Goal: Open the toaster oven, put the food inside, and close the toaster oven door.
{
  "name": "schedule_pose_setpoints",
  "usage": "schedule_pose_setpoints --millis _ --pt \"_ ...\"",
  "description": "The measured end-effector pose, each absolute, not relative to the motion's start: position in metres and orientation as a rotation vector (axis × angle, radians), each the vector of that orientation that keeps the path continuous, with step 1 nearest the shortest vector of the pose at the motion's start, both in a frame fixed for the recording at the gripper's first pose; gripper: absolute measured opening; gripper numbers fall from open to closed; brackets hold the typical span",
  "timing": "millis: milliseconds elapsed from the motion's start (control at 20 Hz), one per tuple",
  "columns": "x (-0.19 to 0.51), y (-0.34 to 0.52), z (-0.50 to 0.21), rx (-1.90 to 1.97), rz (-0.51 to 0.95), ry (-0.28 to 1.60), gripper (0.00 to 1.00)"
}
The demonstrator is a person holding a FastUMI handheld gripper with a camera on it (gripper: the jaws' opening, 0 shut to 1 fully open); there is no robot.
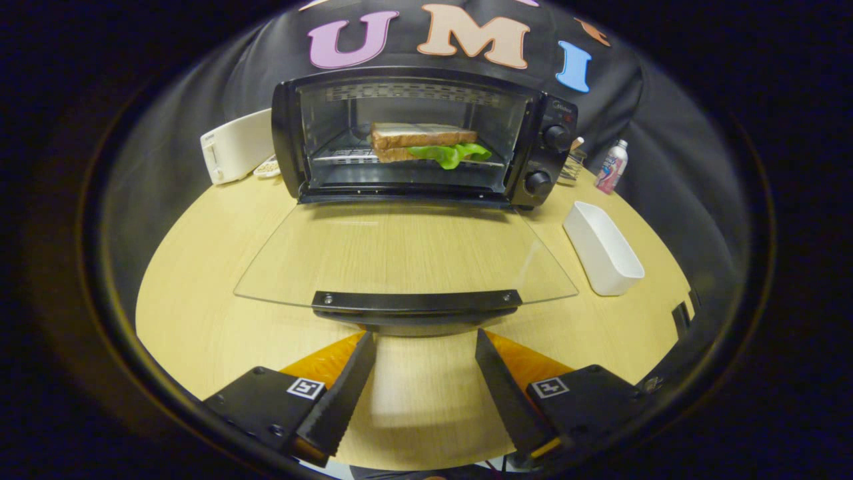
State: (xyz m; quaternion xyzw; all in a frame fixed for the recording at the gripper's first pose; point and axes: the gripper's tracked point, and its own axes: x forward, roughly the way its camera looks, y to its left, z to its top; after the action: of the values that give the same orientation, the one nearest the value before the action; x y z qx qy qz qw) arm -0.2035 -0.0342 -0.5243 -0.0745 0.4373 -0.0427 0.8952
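Observation:
A black toaster oven (540, 150) stands at the back of the wooden table (200, 293), its glass door (400, 250) folded down flat toward me. On the rack inside lies a sandwich (426, 143) with green lettuce hanging from its right side. The door's black handle (416, 303) runs along the near edge of the glass. My gripper (424, 343) is open just below and short of that handle, its fingertips (363, 350) spread either side of the handle's middle, with nothing between them.
A white rectangular tray (603, 247) sits to the right of the door. A white toaster (233, 147) stands left of the oven. Right of the oven are a small bottle (612, 167) and a wire rack (572, 167).

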Motion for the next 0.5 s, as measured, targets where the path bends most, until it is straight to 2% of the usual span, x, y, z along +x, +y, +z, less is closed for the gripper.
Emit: schedule_pose_setpoints --millis 500 --pt "-0.175 -0.027 -0.472 -0.123 -0.082 0.765 0.98"
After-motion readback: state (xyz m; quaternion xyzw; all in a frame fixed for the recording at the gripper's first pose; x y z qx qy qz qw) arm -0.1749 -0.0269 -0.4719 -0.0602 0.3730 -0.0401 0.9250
